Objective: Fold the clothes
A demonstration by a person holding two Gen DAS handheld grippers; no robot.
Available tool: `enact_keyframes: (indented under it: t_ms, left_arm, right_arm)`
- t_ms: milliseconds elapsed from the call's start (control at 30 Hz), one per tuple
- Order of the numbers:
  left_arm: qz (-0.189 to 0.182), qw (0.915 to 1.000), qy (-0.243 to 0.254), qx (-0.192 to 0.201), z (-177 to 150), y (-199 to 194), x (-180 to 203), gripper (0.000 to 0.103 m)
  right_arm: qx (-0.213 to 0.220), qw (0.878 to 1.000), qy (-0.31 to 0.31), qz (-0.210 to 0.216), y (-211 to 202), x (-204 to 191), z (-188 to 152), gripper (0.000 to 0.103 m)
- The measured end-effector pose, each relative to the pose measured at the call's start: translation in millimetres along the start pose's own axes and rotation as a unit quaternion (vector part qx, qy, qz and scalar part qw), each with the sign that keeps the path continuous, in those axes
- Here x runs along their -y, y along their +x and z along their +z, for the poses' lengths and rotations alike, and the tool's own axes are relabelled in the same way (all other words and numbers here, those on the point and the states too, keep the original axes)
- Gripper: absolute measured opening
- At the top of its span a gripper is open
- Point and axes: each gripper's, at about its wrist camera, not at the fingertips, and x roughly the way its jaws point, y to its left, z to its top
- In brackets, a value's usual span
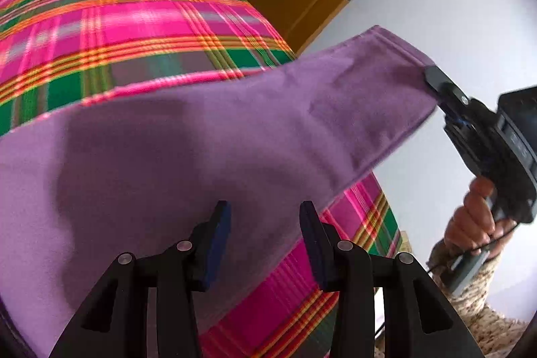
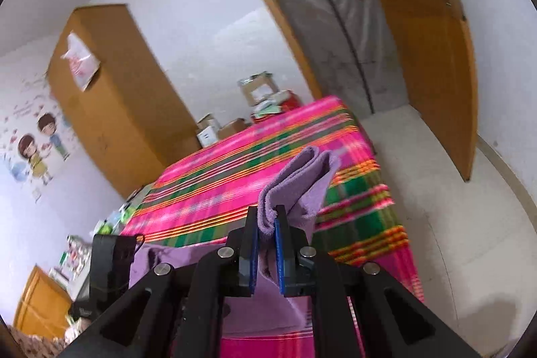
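White walls (image 2: pixel 188 32) enclose the room. A wooden wardrobe (image 2: pixel 110 96) stands left, an open wooden door (image 2: pixel 433 56) right. The floor (image 2: pixel 446 200) is pale.

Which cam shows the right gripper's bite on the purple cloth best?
Right wrist: the right gripper pinches the purple cloth between its pads, close up. Left wrist shows that gripper from afar, clamped on the lifted corner.
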Motion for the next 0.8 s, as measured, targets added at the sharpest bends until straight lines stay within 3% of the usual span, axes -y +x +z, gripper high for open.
enact_keyframes:
  t_ms: [333,533,800]
  left_arm:
    - [-0.020,0.9964,-0.037,0.074,16.6,-57.4,-13.4,0.044]
    - [-0.008,0.9913,-0.039,0.126,15.6,-99.7,-16.2,0.044]
    - [0.017,0.9851,-0.070,0.156,5.0,-126.6,-40.8,0.044]
  right_arm:
    - [-0.039,0.995,-0.073,0.058,33.3,-60.8,-6.5,0.009]
    - [-0.073,0.990,-0.093,0.082,61.1,-87.8,-23.0,0.009]
    - [-0.126,0.980,-0.107,0.107,102.2,-116.9,-57.8,0.009]
